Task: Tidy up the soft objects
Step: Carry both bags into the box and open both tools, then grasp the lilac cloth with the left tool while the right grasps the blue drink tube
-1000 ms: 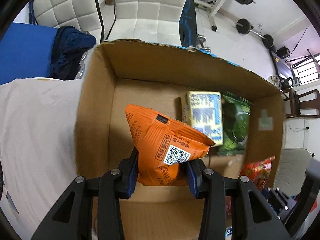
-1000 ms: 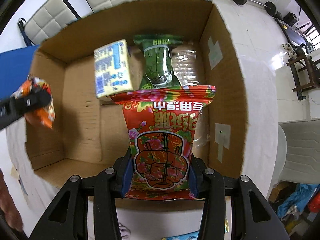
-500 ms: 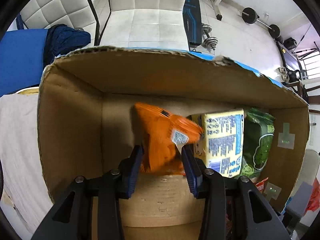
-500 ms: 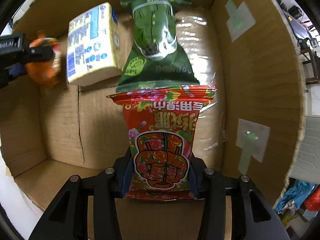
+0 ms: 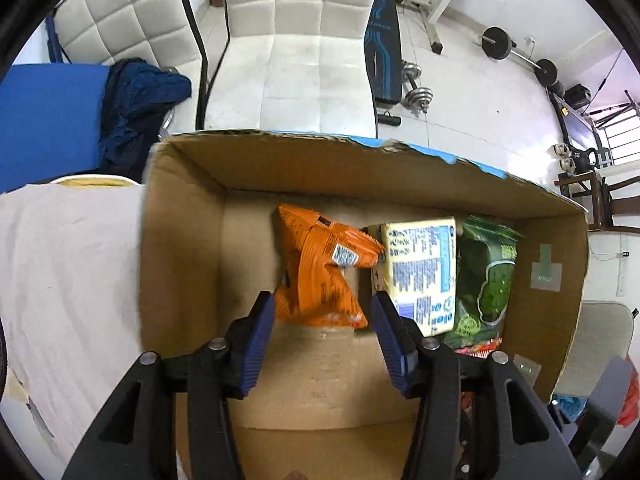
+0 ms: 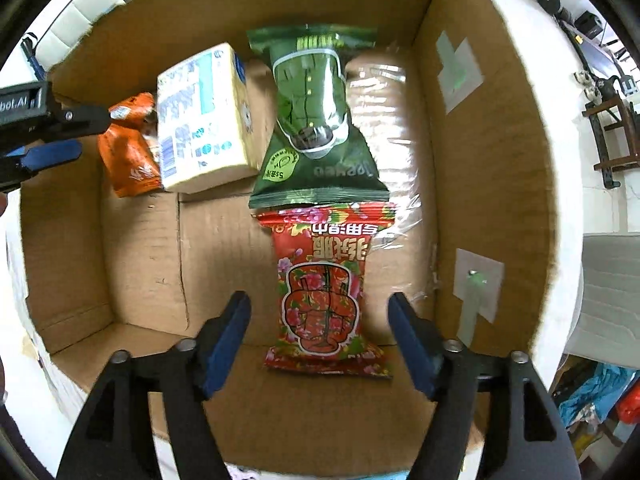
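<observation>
An orange snack bag (image 5: 320, 272) lies in the cardboard box (image 5: 180, 248), left of a yellow tissue pack (image 5: 420, 272) and a green bag (image 5: 488, 280). My left gripper (image 5: 322, 320) is open just behind the orange bag, its fingers apart from it. In the right wrist view a red snack bag (image 6: 324, 292) lies on the box floor (image 6: 140, 260) below the green bag (image 6: 316, 120). My right gripper (image 6: 320, 320) is open wide, a finger on each side of the red bag without touching. The left gripper (image 6: 48, 136) shows at the left by the orange bag (image 6: 128, 152).
The box stands on a white cloth (image 5: 68, 280). Behind it are white padded chairs (image 5: 296, 40), a blue cushion (image 5: 44, 120) with dark clothing, and gym weights (image 5: 500, 44). Clear plastic film (image 6: 396, 120) lines the box's right side.
Both grippers opened and let go of their bags. The orange bag now rests in the box beside the tissue pack; the red bag lies on the box floor below the green bag.
</observation>
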Demonstrator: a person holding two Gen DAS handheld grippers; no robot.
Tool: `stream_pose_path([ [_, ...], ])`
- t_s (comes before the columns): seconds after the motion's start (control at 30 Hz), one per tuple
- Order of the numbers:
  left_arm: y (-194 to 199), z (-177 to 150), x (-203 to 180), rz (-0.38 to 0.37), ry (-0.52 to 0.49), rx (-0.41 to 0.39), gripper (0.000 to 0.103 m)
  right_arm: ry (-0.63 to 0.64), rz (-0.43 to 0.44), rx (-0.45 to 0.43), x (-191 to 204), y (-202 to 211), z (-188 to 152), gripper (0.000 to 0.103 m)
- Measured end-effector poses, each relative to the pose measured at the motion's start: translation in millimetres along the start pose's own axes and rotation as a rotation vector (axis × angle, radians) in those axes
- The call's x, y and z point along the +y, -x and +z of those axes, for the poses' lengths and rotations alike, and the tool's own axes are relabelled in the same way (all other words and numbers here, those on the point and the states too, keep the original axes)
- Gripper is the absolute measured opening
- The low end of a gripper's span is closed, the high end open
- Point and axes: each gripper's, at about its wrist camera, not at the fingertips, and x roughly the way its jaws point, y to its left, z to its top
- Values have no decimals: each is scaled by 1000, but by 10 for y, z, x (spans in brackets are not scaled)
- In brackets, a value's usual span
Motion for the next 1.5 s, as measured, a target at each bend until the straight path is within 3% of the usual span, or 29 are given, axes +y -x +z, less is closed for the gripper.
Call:
stream_pose_path([
  [0.13,212,-207,-1,22,-23,-44,51,12,-9,-21,29,160,-38,76],
  [0.2,310,-337,15,28,-26,-68,60,14,-8,-37,23,246,-76,85],
  [0.27,393,-466,41,32,-23,-92,79,15,1,-56,17,330,-132,99],
  [0.43,540,-771,51,32,-19,-126,94,20,-3,-91,78,548,-325,99],
  [0.7,869,-1256,37,77,-18,-214,95,55,-28,-174,214,833,-649,100],
  [0.83,1055,-1444,46,84,-11,-262,103,66,-35,-215,261,1032,-820,100],
  [1.17,1590,-2019,-98,116,-52,-403,103,61,-41,-336,294,1593,-1319,103],
  [1.5,2012,-2387,-212,101,-70,-482,103,35,-18,-414,211,2042,-1717,103],
])
